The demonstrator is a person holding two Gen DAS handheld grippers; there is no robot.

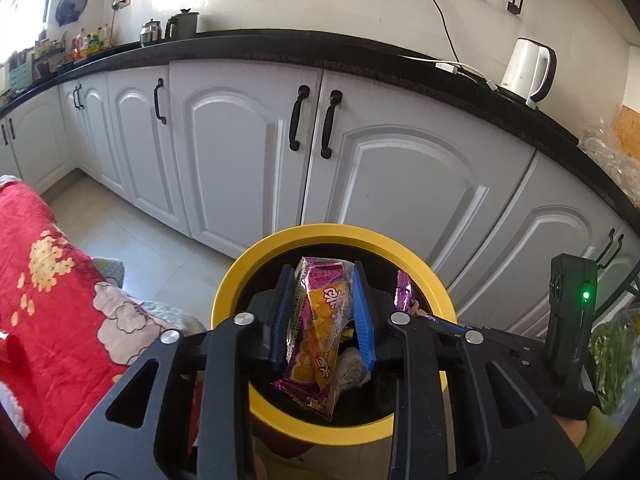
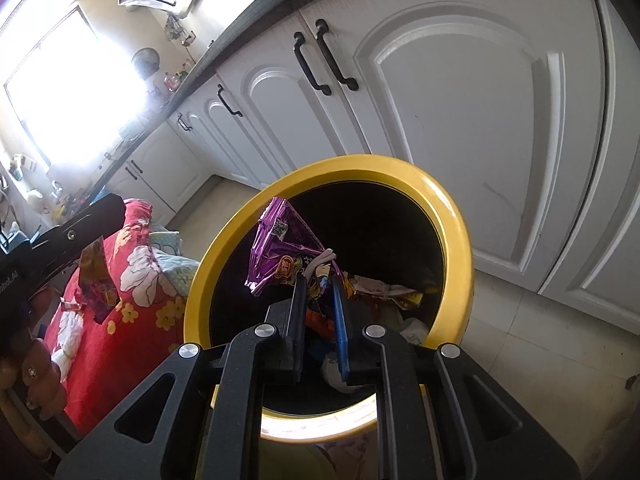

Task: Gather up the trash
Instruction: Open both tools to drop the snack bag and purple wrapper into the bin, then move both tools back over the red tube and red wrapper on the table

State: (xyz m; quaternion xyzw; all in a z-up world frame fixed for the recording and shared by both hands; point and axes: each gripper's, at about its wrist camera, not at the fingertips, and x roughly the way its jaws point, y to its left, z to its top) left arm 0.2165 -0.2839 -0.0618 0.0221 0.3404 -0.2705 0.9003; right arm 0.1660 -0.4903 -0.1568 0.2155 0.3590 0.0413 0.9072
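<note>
We pinch an orange-purple snack wrapper (image 1: pixel 316 332) in our left gripper (image 1: pixel 322 280), long axis along the fingers; our right gripper (image 2: pixel 320 284) clamps a crumpled purple wrapper (image 2: pixel 284 248) over the yellow-rimmed bin (image 2: pixel 452 216).

The bin (image 1: pixel 334 236) stands on the floor (image 1: pixel 160 248) just before the cabinet doors (image 1: pixel 400 184), with a cloth-covered seat (image 1: pixel 52 280) at its left. Crumpled rubbish (image 2: pixel 384 290) lies inside the bin. On the tabletop (image 1: pixel 280 46) above the doors, a kettle (image 1: pixel 528 72) stands toward the right end and jars (image 1: pixel 150 33) farther left.
</note>
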